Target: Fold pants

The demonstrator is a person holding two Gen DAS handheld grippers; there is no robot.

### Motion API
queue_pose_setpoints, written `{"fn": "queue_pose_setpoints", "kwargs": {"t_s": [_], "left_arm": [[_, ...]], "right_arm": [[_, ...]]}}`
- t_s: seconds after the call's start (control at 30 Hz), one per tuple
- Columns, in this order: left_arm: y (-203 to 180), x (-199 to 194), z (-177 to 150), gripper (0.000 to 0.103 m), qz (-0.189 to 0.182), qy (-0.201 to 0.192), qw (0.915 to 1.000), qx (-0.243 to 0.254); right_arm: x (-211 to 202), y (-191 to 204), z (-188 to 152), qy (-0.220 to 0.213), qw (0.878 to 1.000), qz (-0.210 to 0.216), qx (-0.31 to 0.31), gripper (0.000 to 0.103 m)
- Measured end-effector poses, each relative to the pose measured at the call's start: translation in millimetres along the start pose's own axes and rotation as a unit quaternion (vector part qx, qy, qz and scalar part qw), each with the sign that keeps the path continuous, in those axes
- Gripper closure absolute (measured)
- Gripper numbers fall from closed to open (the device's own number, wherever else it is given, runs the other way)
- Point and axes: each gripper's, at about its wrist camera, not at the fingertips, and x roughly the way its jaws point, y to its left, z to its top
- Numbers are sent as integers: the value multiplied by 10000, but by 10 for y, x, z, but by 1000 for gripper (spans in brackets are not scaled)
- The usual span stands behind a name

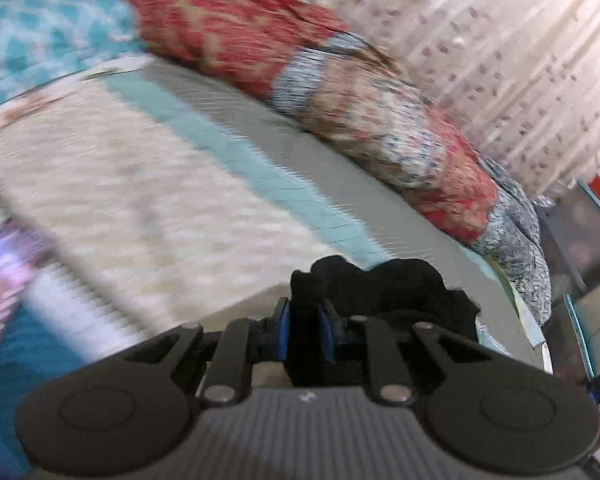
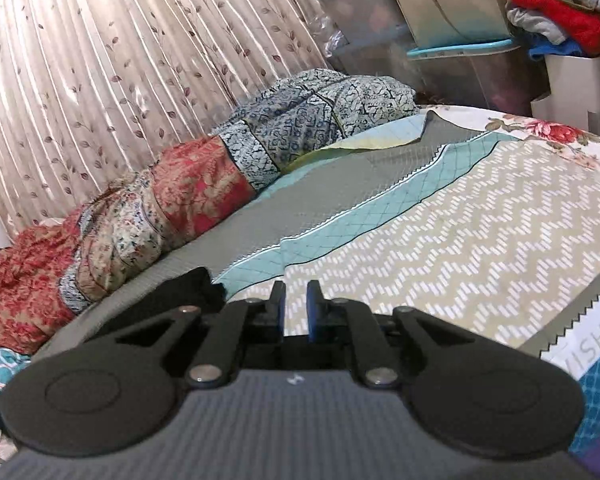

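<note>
Black cloth, the pants (image 1: 384,292), shows in the left wrist view as a crumpled bunch with no clear long axis, rising between the blue-padded fingers (image 1: 285,332) of the left gripper (image 1: 306,330), which pinch a fold of it above the bed (image 1: 228,168); motion blur smears the bedspread and the red patterned quilt (image 1: 236,24).

Right wrist view: the right gripper (image 2: 296,308) has its fingers (image 2: 313,312) drawn nearly together with nothing between them; a dark corner of the pants (image 2: 196,286) lies just left of it on the bed; lettering at the bedspread's edge reads partly "ISH" (image 2: 588,340); a curtain (image 2: 100,60) hangs behind.
</note>
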Motion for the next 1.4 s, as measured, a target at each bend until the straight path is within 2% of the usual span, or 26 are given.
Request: {"fn": "queue_pose_setpoints", "kwargs": {"t_s": [0.03,0.07,0.13,0.2,0.3,0.33,0.37,0.4,0.43,0.5,0.53,0.57,0.6,0.67,0.8,0.9,0.97,1.0,1.03,1.07,1.13,1.17,1.2,1.27,1.33,1.4], "left_arm": [[148,-84,-97,91,262,37,9996,14],[272,-114,-177,90,392,146,9991,3],[571,-65,-389,90,603,467,9966,-322],[758,84,-585,89,674,791,9925,-644],[704,237,-686,85,933,750,9914,-521],[629,277,-655,82,1003,702,9917,-399],[585,329,-616,67,1013,703,9918,-346],[539,395,-572,59,1005,699,9919,-333],[522,439,-565,59,991,700,9921,-311],[504,456,-626,61,988,761,9919,-260],[499,486,-626,62,1009,769,9916,-266],[528,418,-693,67,1006,774,9916,-239],[540,385,-693,80,993,785,9916,-246],[591,321,-699,86,900,822,9922,-257],[672,252,-680,88,765,819,9929,-393],[634,302,-673,88,852,832,9922,-370],[608,344,-673,88,924,838,9917,-307],[577,354,-685,88,966,825,9915,-272],[580,361,-679,87,980,825,9915,-225],[572,364,-684,83,1017,820,9912,-207],[591,349,-683,82,1002,835,9912,-244],[597,327,-686,76,971,851,9913,-269],[597,295,-693,66,958,860,9913,-276],[600,228,-711,49,963,903,9910,-242],[615,182,-722,46,841,1034,9906,-292],[610,160,-742,39,669,1156,9904,-366]], "right_arm": [[-9,17,-18,54,10000,-8,-24,84],[1,54,-59,136,9999,-23,-89,72],[33,139,-172,312,9990,16,-328,56],[32,257,-348,492,9965,131,-669,52],[93,502,-522,756,9861,470,-1401,37],[132,612,-589,863,9802,576,-1686,31],[168,700,-638,955,9746,686,-1906,22],[225,796,-697,1032,9680,801,-2142,18],[297,865,-757,1069,9624,842,-2350,13],[538,980,-893,1206,9524,638,-2727,15],[703,991,-956,1387,9457,452,-2904,36],[834,997,-996,1548,9389,293,-3060,68],[926,970,-970,1657,9356,156,-3114,70],[840,836,-740,1456,9526,219,-2662,73],[320,507,99,399,9847,-24,-1699,73],[-19,184,764,-347,9919,-380,-1165,73],[-20,-32,1137,-499,9910,-787,-966,72],[77,-178,1321,-416,9910,-988,-808,71],[203,-333,1445,-280,9906,-1178,-643,62],[339,-486,1517,-158,9877,-1447,-571,38],[557,-791,1509,-59,9741,-2215,-443,15],[559,-918,1426,-87,9685,-2479,-214,16],[531,-1060,1324,-51,9708,-2391,165,16],[438,-1307,1069,98,9815,-1732,810,17],[373,-1438,773,285,9832,-1466,1052,17],[310,-1403,476,366,9851,-1333,1026,18]]}}
